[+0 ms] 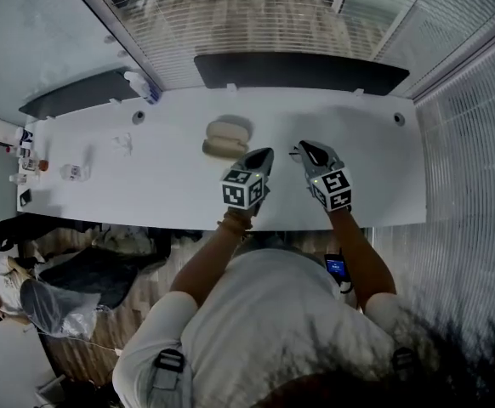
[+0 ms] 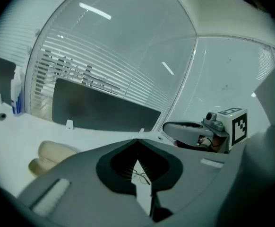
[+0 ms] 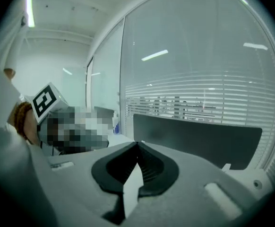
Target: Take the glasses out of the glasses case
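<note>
A beige glasses case [image 1: 228, 138] lies on the white table [image 1: 162, 185], showing two rounded halves; it also appears low at the left in the left gripper view [image 2: 52, 156]. Thin wire-framed glasses [image 2: 141, 176] lie on the table, seen through the slit below the left jaws. My left gripper [image 1: 264, 153] [image 2: 137, 142] is raised above the table right of the case, shut and empty. My right gripper [image 1: 303, 149] [image 3: 138, 143] hangs beside it, also shut with nothing in it; it shows in the left gripper view [image 2: 168, 126]. Neither gripper touches the case.
Two black panels [image 1: 298, 70] [image 1: 73, 96] stand along the table's far edge, with a bottle [image 1: 141, 85] between them. Small items [image 1: 73, 172] sit at the left end. Glass walls with blinds [image 3: 199, 103] surround the table. A person [image 1: 9, 287] stands at the left.
</note>
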Tool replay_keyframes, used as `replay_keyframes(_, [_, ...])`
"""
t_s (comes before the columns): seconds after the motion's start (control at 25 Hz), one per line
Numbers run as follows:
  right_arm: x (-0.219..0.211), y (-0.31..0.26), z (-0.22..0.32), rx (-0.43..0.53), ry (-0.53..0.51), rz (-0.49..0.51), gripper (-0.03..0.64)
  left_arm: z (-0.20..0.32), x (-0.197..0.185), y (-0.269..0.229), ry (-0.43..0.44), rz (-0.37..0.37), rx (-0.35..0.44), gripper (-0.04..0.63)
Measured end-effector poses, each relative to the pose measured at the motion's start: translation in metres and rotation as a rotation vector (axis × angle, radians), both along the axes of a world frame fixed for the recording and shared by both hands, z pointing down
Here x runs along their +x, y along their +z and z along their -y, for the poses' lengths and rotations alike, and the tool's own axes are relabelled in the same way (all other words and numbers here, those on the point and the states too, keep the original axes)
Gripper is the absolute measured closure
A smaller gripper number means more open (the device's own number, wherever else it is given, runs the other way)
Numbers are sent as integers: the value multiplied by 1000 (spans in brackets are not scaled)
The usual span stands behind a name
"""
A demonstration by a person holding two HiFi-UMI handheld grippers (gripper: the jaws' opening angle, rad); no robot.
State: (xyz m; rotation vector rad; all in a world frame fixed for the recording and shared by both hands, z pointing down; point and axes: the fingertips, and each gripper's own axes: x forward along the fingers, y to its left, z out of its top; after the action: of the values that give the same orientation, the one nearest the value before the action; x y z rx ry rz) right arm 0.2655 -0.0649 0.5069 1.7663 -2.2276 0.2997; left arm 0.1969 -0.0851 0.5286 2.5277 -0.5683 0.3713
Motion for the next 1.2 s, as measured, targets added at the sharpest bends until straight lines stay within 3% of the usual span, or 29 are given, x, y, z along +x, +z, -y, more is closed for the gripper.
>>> replay_keyframes(0.24, [-33, -62, -8, 91, -1, 116, 617, -6, -29, -66, -18, -141, 25, 592])
replay_keyframes(0.48, [-62, -134, -20, 210, -35, 113, 617, -22, -40, -151, 2, -275, 121, 592])
replay_keyframes(0.88, [-114, -216, -49, 330, -113, 136, 617, -47, -75, -225, 9, -351, 251, 592])
replay_keyframes(1.2, [-126, -236, -52, 373, -138, 147, 617, -60, -87, -234, 21, -323, 296, 592])
